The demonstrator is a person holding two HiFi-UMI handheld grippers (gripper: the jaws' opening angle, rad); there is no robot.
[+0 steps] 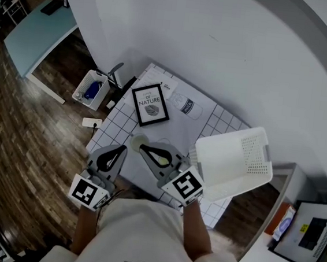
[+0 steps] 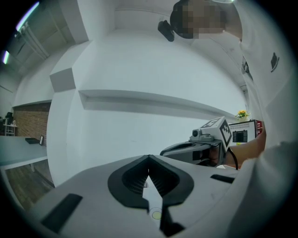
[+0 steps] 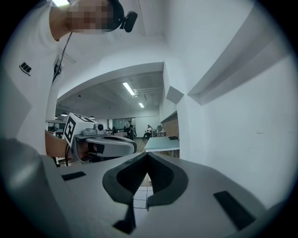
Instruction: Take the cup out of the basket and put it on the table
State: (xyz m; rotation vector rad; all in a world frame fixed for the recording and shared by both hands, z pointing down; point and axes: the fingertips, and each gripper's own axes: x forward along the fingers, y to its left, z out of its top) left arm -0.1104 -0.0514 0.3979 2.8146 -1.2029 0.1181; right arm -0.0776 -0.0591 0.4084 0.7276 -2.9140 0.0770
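Both the left claw [image 1: 124,148] and right claw [image 1: 142,148] are closed on nothing; the cup [image 1: 140,138] seemingly already stands on the tabletop [image 1: 117,125], outside the basket [image 1: 233,161].

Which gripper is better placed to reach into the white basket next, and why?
Right. In the head view the right gripper is next to the white basket, while the left gripper sits beyond it, farther off. Both grippers are shut and empty, so nearness decides.
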